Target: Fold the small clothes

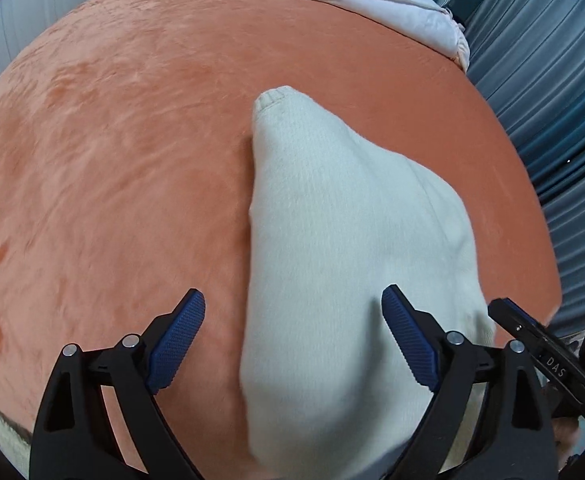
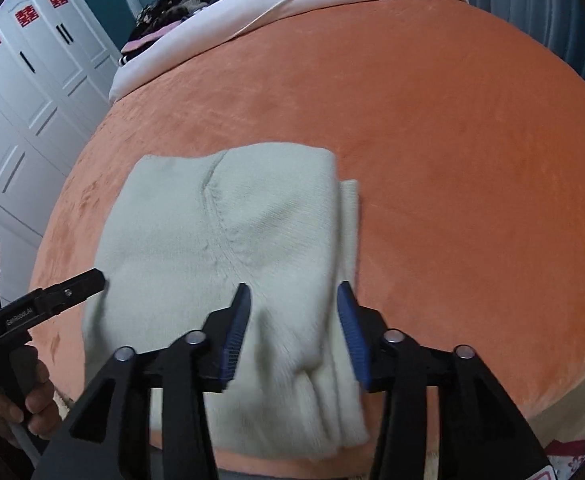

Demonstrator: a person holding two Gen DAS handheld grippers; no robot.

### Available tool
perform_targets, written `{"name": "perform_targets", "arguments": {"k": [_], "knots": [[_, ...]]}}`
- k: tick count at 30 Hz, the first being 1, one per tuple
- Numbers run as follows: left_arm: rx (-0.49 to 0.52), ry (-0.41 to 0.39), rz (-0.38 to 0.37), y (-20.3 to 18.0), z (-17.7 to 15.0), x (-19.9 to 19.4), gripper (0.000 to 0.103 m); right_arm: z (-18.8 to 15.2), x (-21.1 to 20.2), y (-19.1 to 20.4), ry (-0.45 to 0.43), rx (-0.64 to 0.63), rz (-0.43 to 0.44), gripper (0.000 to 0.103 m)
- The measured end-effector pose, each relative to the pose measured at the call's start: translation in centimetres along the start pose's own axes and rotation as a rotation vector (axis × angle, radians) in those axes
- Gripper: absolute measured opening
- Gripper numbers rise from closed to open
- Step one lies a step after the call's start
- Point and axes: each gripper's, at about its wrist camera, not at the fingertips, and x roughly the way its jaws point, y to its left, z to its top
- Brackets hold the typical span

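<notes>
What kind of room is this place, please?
Most likely a bedroom at home. The work surface looks like a bed with an orange cover, a white quilt is pushed to its far end, white wardrobe doors stand at the side, and blue curtains hang nearby.

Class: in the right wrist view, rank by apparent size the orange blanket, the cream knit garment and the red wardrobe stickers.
1. orange blanket
2. cream knit garment
3. red wardrobe stickers, though they sit farthest from the camera, which shrinks them.
</notes>
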Motion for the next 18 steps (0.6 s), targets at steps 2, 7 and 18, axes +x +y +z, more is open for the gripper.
{"name": "perform_targets", "arguments": {"k": [2,7,18], "knots": [[0.001,0.006,0.003,0.8,-1.6,-0.8,0.091,-2.1,-0.9,-1.3,0.020,0.040,-0.010,0.055],[0.028,0.029,0.037,1.3,-5.6,-1.0,0.092,-6.6,-1.0,-2.2,0.080,0.123,0.059,0.042],[0.089,0.065,0.089,1.7,-6.7,1.0,0.095,-8.2,2.1,-2.2,0.144,0.086,0.010,0.008]]}}
